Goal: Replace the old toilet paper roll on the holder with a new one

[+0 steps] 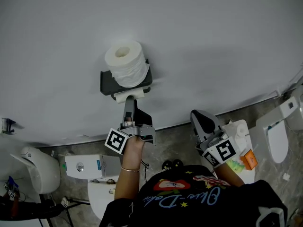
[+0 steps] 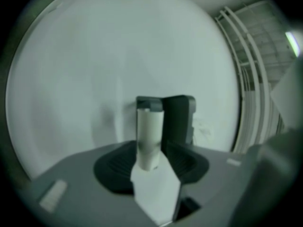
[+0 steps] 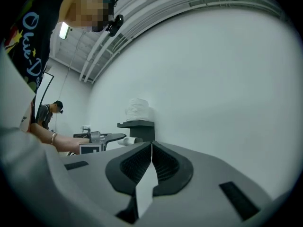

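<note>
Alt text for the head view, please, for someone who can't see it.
The left gripper, jaws open, points at a bare tube at the bottom of a dark wall holder, with a full toilet paper roll standing on top. The right gripper hangs shut, off to the right.

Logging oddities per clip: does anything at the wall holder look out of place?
Yes. A full toilet paper roll stands on end on top of the holder, while only a bare tube sits underneath, where a roll belongs.
</note>
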A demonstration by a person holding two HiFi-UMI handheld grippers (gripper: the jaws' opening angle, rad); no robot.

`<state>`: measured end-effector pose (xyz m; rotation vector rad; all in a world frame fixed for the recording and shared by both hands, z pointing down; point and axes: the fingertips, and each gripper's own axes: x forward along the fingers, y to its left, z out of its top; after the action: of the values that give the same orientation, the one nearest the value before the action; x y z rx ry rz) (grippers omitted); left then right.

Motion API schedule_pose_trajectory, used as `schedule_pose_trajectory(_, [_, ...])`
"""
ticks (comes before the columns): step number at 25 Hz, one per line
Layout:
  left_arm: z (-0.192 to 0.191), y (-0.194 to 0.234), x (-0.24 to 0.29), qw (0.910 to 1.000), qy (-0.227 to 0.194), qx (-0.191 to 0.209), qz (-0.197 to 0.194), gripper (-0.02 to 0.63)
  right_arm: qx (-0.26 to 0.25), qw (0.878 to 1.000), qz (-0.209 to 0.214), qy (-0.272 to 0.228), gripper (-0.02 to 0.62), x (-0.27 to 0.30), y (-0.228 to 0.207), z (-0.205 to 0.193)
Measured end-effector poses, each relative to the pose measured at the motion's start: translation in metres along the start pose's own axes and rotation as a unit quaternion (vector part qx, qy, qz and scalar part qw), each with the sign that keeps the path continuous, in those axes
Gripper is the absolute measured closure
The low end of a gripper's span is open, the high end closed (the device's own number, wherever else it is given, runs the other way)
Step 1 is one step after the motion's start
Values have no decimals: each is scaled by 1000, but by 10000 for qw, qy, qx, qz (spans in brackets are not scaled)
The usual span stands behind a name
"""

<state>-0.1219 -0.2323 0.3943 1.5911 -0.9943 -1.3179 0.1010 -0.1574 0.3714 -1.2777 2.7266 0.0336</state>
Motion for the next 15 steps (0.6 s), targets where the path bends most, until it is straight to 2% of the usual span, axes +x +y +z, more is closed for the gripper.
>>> schedule_pose_trajectory(4, [2,8,12,9999,-91,-61,105,413,-30,10000,-94,2,581,-3,-5,0])
schedule_pose_trajectory(7, [-1,7,19,9999,-52,-151,22,416,15,9999,-161,-13,581,-4,-10,1])
schedule_pose_trajectory(8, [-2,5,21,9999,-34,-157,-28,437,50,9998,-182,-32,581,-4,-12,2])
schedule_pose_trajectory(15, [-22,3,29,9996,237,7,-151,445,17,9995,-293,-99,581,-2,-19,6])
